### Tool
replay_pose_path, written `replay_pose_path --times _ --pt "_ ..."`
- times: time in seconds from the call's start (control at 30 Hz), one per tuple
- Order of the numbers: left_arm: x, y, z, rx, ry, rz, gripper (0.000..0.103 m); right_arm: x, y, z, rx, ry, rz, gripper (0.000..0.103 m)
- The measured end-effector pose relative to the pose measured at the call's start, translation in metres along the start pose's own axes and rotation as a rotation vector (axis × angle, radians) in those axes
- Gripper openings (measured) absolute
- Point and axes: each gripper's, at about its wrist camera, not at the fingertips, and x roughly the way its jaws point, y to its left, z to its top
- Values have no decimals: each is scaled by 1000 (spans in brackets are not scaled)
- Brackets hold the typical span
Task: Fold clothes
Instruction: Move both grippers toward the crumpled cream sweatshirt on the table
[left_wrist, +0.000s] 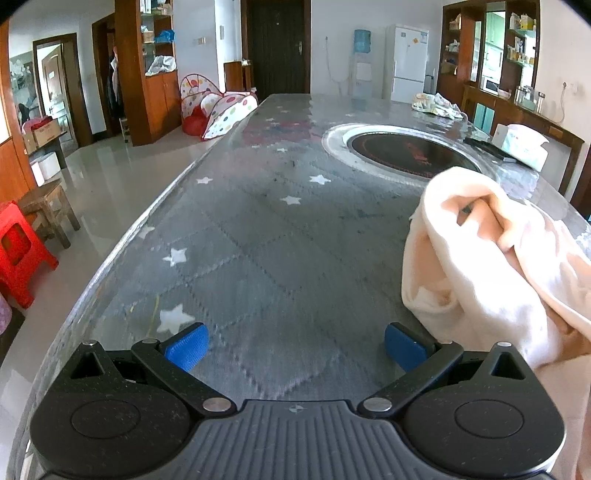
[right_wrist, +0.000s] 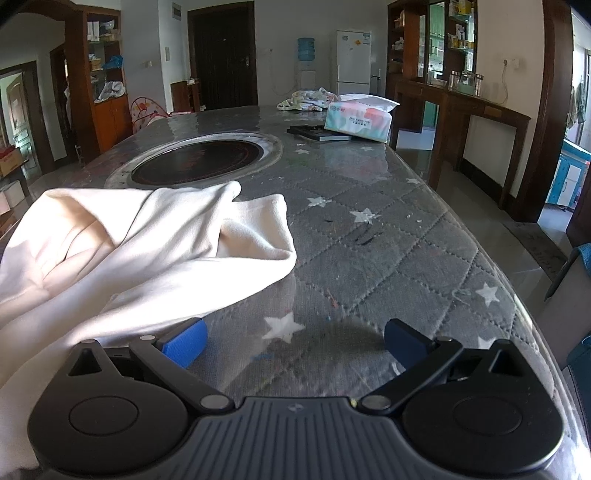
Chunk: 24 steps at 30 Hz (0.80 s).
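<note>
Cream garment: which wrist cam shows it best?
Right wrist. The cream garment spreads across the left of the frame, folds and one end lying on the table visible. Left wrist shows only a bunched part cut off at the right edge.

Each black claw (left_wrist: 297, 349) (right_wrist: 295, 347) carries blue pads, silver screws.

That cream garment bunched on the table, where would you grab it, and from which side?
Probably the free rounded end of the cream garment, lying flat on the table. The open right gripper could slide in low from the bare side and pinch that edge.
</note>
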Motion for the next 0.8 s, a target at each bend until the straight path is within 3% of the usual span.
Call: replay_pose_path --times 0.47,0.8 --pt "-27 -10 -13 -17 53 22 103 -34 7 -10 -19 -15 28 103" --pt "-49 -19 -18 -1 37 38 103 -57 14 -17 -20 -25 60 103"
